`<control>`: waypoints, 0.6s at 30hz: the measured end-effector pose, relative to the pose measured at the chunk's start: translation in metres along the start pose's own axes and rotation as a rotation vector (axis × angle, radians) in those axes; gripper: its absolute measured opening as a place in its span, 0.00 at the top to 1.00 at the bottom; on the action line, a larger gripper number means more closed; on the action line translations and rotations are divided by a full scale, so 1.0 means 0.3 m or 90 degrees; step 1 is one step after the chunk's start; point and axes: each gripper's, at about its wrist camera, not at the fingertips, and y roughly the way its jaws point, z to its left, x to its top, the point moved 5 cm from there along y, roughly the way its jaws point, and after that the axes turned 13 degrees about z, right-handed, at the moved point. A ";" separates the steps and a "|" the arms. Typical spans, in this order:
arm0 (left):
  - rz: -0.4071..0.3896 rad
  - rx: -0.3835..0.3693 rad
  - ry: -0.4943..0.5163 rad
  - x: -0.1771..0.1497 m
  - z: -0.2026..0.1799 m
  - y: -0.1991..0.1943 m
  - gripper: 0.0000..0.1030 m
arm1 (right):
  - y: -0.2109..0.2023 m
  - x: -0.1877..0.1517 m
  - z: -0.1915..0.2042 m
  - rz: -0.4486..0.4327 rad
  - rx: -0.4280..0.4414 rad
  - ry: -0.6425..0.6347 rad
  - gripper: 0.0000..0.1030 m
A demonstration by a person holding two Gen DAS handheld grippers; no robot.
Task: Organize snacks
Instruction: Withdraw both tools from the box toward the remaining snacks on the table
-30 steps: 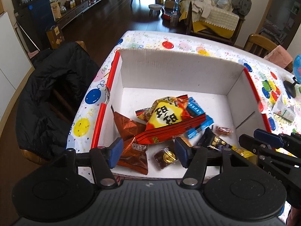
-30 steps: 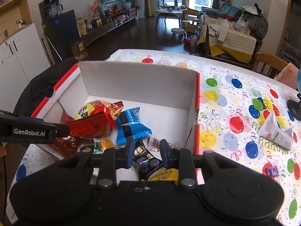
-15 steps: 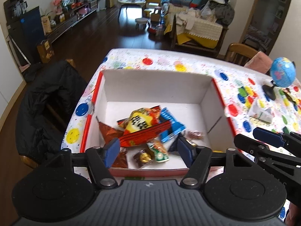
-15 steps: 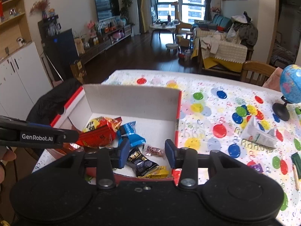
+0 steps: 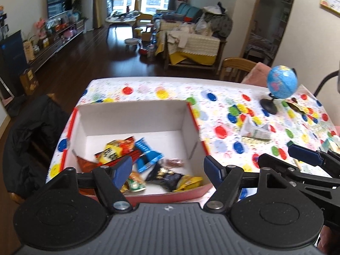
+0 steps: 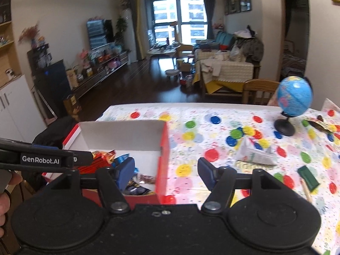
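A red-and-white cardboard box stands on the balloon-print table and holds several snack packs: a yellow-red bag, a blue pack, a black pack and a yellow pack. The box also shows in the right wrist view. My left gripper is open and empty, above the box's near edge. My right gripper is open and empty, over the box's right wall. A snack wrapper lies by the globe.
A blue globe on a black stand is at the far right. A folded paper packet lies on the tablecloth. A green item and a pencil lie at the right. A black jacket drapes over a chair on the left.
Both grippers have pulled back and risen away from the box, and both have opened wider. The box looks smaller and more of the table and globe shows.
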 end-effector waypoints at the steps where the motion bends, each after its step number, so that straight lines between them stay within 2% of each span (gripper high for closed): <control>1: -0.002 -0.005 0.006 0.004 -0.020 -0.002 0.24 | -0.014 -0.006 -0.018 -0.005 -0.006 0.004 0.31; 11: -0.010 -0.063 0.070 0.024 -0.248 0.021 0.16 | -0.093 -0.043 -0.219 -0.034 -0.071 0.065 0.15; 14: -0.003 -0.079 0.093 0.026 -0.326 0.051 0.16 | -0.107 -0.069 -0.287 -0.036 -0.090 0.082 0.14; 18: 0.005 -0.092 0.116 0.024 -0.430 0.097 0.08 | -0.104 -0.104 -0.380 -0.027 -0.112 0.105 0.14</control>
